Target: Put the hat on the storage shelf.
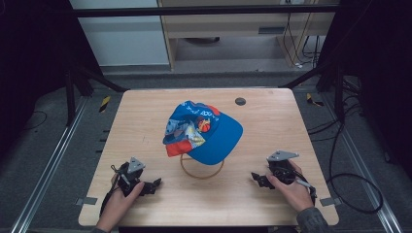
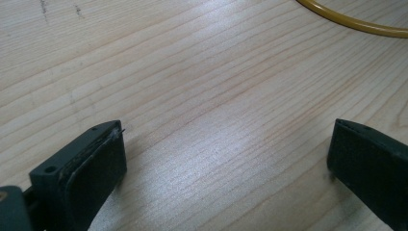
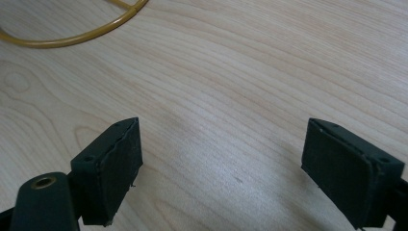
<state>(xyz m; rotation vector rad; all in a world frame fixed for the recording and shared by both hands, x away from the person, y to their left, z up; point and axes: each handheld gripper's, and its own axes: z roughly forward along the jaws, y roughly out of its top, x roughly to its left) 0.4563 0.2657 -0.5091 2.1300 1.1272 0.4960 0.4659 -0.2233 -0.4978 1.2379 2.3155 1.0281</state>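
A blue cap (image 1: pixel 204 132) with colourful patches sits raised on a yellow wire stand, whose ring base (image 1: pixel 201 171) rests on the wooden table (image 1: pixel 262 126) near its middle. My left gripper (image 1: pixel 154 185) lies on the table at the front left, held by a hand, jaws wide apart and empty. In the left gripper view the gripper (image 2: pixel 226 159) faces bare wood, with the yellow ring (image 2: pixel 356 21) at the top right. My right gripper (image 1: pixel 256 177) rests at the front right, also open and empty. The right gripper view shows that gripper (image 3: pixel 221 159) over wood and the ring (image 3: pixel 72 36) at the top left.
A small dark round disc (image 1: pixel 240 101) lies near the table's far edge. Metal frame rails (image 1: pixel 53 160) run along both sides of the table. A cable (image 1: pixel 357 194) loops on the floor at the right.
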